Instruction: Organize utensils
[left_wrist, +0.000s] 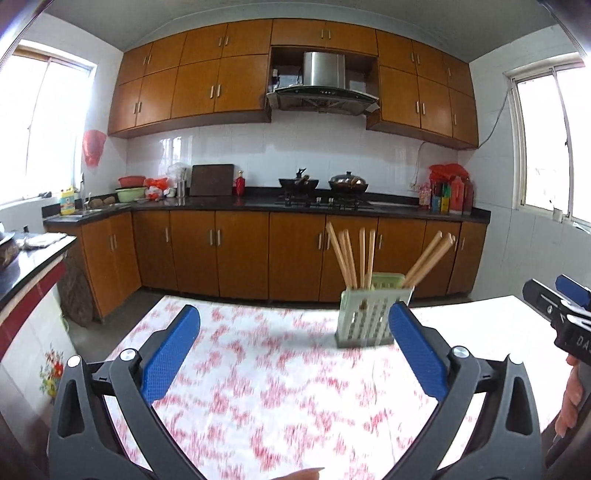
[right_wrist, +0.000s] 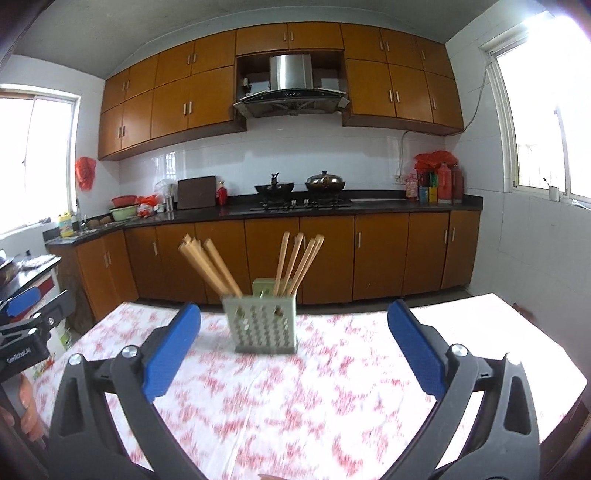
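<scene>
Chopsticks (right_wrist: 291, 264) fill the holder (right_wrist: 264, 325); both tongs (left_wrist: 295, 349) (right_wrist: 295, 349) gape, released; lettering illegible.

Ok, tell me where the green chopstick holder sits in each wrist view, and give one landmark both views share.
Left wrist view: the green chopstick holder stands right of centre on the floral tablecloth, just beyond the right blue finger.
Right wrist view: the holder stands slightly left of centre, between the open fingers and beyond them.
Shared landmark: the steel range hood above the stove.
</scene>
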